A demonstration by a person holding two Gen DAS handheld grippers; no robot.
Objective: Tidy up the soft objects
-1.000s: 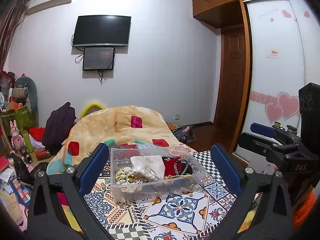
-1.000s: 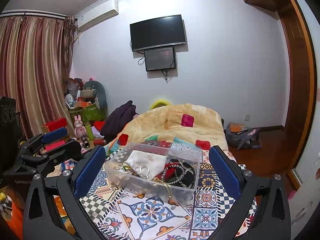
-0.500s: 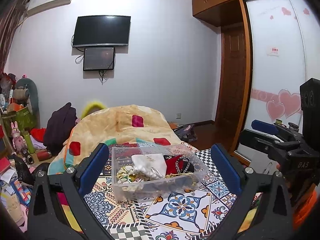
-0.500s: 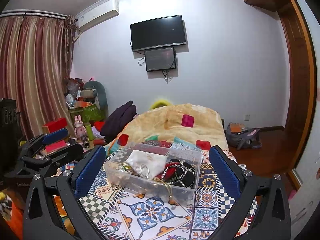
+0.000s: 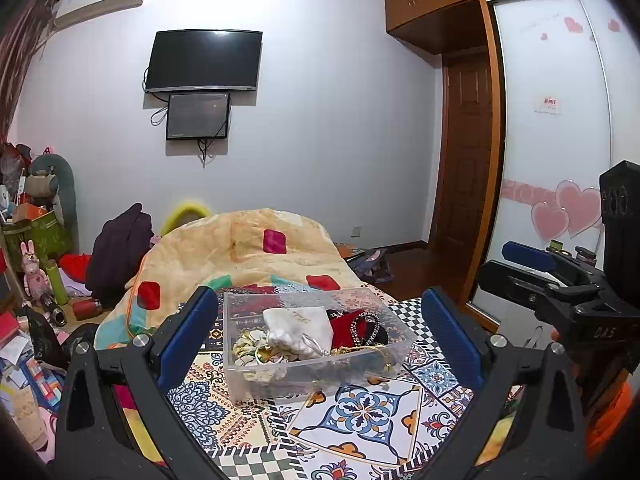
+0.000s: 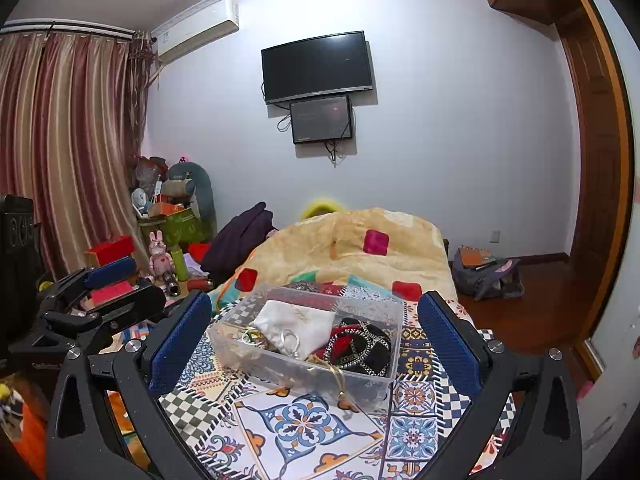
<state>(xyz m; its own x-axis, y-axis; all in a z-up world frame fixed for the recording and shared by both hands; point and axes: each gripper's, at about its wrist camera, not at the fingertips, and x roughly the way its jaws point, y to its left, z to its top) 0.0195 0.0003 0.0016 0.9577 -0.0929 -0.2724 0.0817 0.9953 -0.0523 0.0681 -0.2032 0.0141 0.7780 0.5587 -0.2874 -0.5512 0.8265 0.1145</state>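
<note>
A clear plastic box (image 5: 256, 376) stands on a patterned cloth (image 5: 360, 412) on the bed. It holds a white pouch (image 5: 300, 326), a red and black pouch (image 5: 352, 326), pale flower-like pieces (image 5: 250, 346) and chains. The box also shows in the right wrist view (image 6: 384, 364), with the white pouch (image 6: 300, 326) and the black pouch (image 6: 360, 348). My left gripper (image 5: 320, 332) is open and empty, short of the box. My right gripper (image 6: 314, 332) is open and empty, also short of it.
A yellow quilt (image 5: 260, 248) is heaped behind the box. A dark garment (image 5: 120, 248) lies at its left. Toys and clutter (image 5: 36, 272) fill the left floor. A bag (image 6: 486, 272) lies on the wooden floor by the wardrobe (image 5: 552, 160).
Both views have shifted only slightly; the left wrist view has drifted a little, and the box sits slightly further right in it. Both grippers stay open.
</note>
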